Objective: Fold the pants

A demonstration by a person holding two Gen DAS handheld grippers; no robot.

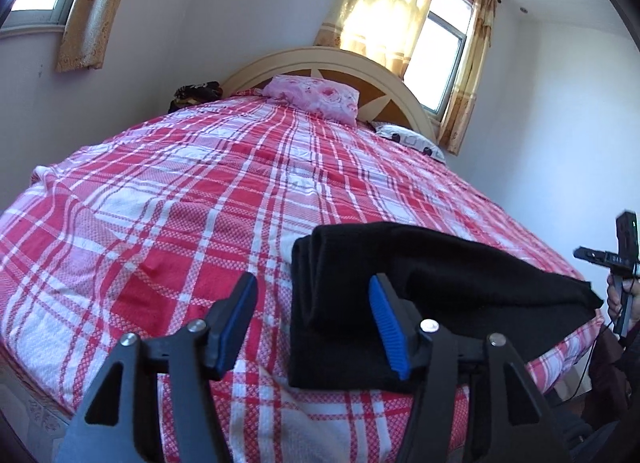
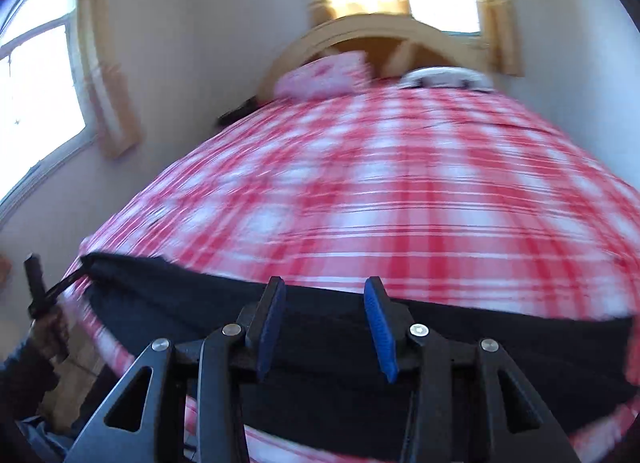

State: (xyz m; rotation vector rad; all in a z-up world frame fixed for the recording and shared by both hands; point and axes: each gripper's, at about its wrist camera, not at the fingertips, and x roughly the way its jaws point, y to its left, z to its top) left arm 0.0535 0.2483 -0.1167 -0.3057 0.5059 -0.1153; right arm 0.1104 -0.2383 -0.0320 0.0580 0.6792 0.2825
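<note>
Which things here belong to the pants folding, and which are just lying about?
Job:
- black pants, partly folded on the plaid bedspread
- left gripper, open
- right gripper, open

Lying about:
- pink pillow
- white pillow
- dark bundle beside the headboard
- curtains

The black pants (image 1: 432, 283) in front of you are a soft, matt knit cloth with a faintly fuzzy face, lying on a red-and-white checked bedsheet (image 1: 200, 191) of coarse woven cotton with a waffle-like texture. Your left gripper (image 1: 312, 327) has matt black plastic arms with bright metal rivets, and its fingers (image 1: 386, 327) carry ribbed blue rubbery pads; your right gripper (image 2: 326, 327) looks the same. Farther off, the headboard (image 1: 320, 59) is smooth cream-painted wood with a brown inset, the pillow (image 1: 316, 97) is pink floral cloth, and the curtains (image 1: 388, 7) are thin, light-passing yellow fabric.
</note>
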